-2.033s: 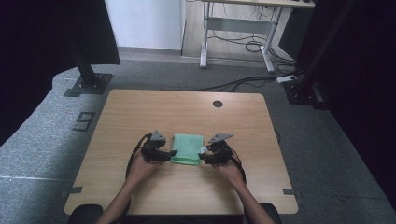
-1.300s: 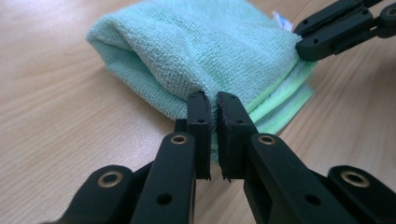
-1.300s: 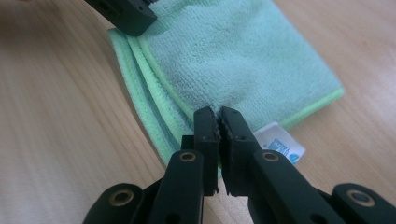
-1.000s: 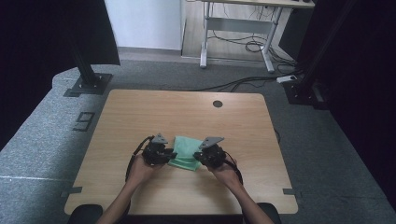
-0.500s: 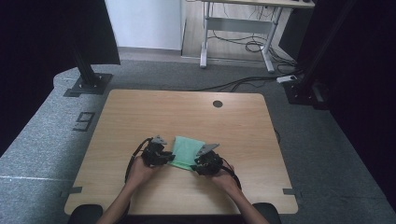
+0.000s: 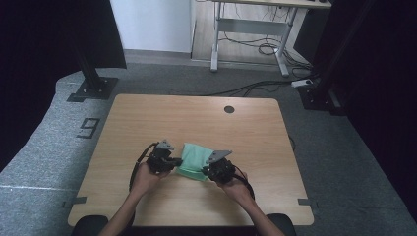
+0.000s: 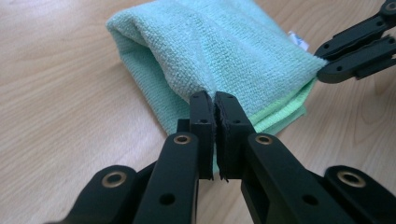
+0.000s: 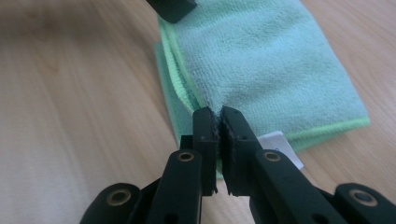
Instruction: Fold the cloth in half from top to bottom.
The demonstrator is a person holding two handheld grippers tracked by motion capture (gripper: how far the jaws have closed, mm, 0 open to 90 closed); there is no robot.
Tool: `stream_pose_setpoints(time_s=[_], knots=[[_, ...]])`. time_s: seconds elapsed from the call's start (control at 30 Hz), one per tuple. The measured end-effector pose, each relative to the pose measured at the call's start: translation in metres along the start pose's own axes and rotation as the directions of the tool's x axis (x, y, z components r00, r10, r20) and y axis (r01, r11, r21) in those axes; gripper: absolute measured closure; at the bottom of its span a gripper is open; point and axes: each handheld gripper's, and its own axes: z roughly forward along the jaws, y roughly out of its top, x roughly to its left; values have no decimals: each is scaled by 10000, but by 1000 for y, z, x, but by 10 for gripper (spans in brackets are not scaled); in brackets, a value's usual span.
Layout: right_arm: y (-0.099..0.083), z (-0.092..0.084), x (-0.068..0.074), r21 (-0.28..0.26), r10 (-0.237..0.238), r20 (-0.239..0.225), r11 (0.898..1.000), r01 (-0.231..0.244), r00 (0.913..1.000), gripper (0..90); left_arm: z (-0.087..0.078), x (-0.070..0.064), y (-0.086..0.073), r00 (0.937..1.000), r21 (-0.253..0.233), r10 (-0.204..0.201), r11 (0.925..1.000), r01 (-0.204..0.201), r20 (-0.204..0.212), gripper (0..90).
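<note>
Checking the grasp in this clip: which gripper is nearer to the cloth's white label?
Right. The right gripper pinches the green cloth just beside the white label; the left gripper grips the cloth's opposite end.

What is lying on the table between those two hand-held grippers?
A folded green cloth, seen in the high view; the left hand-held gripper and right hand-held gripper each pinch it.

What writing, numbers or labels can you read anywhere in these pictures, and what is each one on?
"9": black tape figure on the grey floor left of the table; it could equally be a 6 seen from the other side.
White tag on the green cloth: its print is too small and blurred to read.
No other text is readable.
</note>
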Motion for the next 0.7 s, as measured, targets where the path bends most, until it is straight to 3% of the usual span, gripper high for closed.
stream_pose_setpoints(time_s=[0.17, 0.3, 0.43, 0.6, 0.7], knots=[[-9, 12, 7, 455, 29, -308, 9990, -15, 9995, 815, 8, 0, -13, 10000, 643, -41, 9979, 44, -37, 835], [-19, 20, 9, 529, 266, -461, 9983, -241, 9986, 750, 12, 0, -20, 9999, 642, -124, 9979, 128, -63, 797], [-20, 20, 10, 481, 467, -629, 9979, -437, 9969, 610, 12, 1, -22, 9979, 553, 79, 9985, -43, -647, 619], [-18, 22, 16, 602, -19, 113, 9982, 12, 9999, 619, 16, 7, -26, 9970, 272, -189, 9994, 210, -750, 494], [-17, 24, 9, 570, -92, 465, 9983, 66, 9989, 624, 19, 9, -25, 9961, 30, -301, 9995, 304, -825, 443]])
